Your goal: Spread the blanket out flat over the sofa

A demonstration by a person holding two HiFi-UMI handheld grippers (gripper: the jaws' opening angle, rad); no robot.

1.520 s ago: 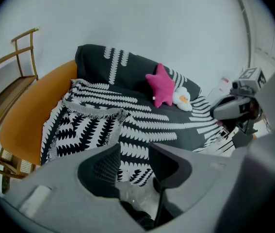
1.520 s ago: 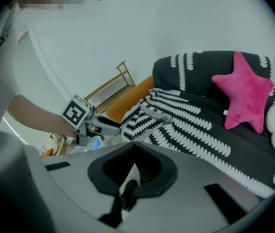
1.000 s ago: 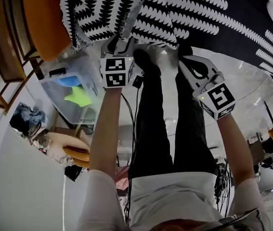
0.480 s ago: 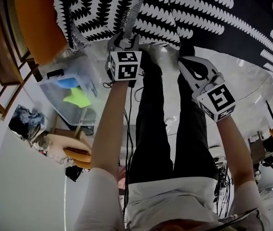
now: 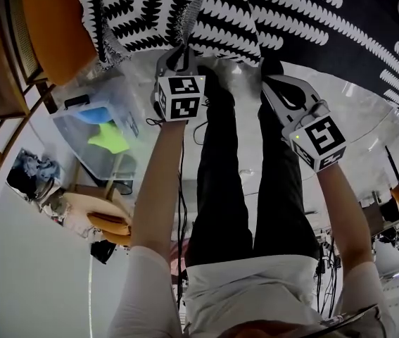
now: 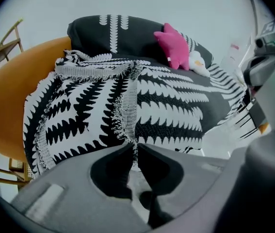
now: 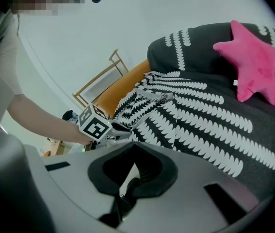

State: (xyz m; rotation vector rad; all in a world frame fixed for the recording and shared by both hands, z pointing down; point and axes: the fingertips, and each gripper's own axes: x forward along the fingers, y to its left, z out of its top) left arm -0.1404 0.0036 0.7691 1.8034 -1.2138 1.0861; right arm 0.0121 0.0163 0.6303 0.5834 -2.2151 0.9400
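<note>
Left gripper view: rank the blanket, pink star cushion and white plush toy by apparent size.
Largest: blanket
Then: pink star cushion
Smallest: white plush toy, though the last two sit farther back.

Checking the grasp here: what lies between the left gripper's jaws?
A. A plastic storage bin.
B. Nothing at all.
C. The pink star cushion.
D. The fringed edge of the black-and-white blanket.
D: in the left gripper view, the left gripper has just been closing its jaws, and the fringed edge of the blanket runs down into the narrow gap between them.
</note>
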